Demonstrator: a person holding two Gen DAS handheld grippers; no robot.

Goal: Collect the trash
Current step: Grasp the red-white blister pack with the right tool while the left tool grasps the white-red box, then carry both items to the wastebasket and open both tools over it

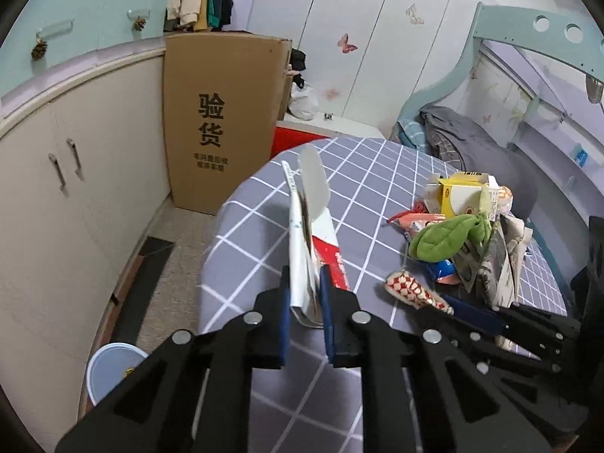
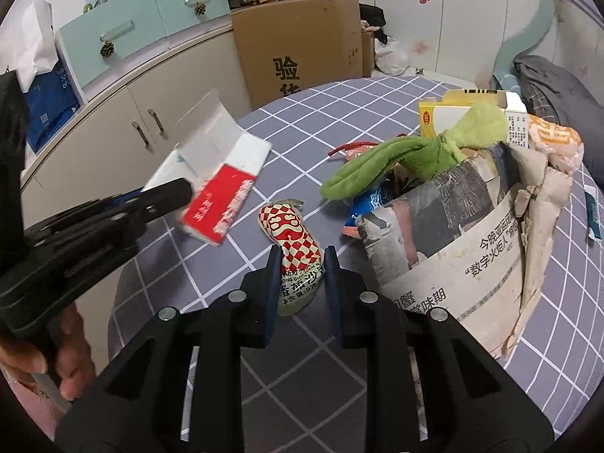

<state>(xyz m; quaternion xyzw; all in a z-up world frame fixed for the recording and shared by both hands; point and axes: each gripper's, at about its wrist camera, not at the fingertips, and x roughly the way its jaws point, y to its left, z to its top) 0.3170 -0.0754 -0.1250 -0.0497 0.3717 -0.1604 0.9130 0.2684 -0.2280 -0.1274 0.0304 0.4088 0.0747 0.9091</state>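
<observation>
Surface: round tabletop w/ grey cloth, white grid lines.
Left hand-held gripper: narrow, pads clamped on the near end of a flattened red/white carton; carton lifted off the cloth.
Carton axis: long axis ran straight out from the pads, away from the wrist cam; far flap open, grey inside. Thin stiff card, glossy print, creased flat.
Right hand-held gripper: narrow, pads closed on a red/white checkered sachet, gripped at its printed end.
Sachet axis: long, lay fwd from the pads & tilted a bit left; crinkly soft foil/plastic, torn top edge. Far end looked down on the cloth, can't tell for sure.
Trash pile: newspaper bag, open mouth up, sat just right of the right gripper; crumpled paper, rough torn rim.
In/around bag: green plush leaf thing draped over the rim, yellow box behind, blue wrapper at the base.
Key relation: bag lay right of both grippers; right one much nearer, left one had to cross over the sachet side to reach it.
Judgement: both pieces looked ready to go into the bag; sachet likely first, short hop right & up over the rim.
Risk: soft rim could fold under a push; long carton may need tipping end-down.
Other: blue bucket on floor at left, below the tabletop edge; maybe a bin, unsure.
</observation>
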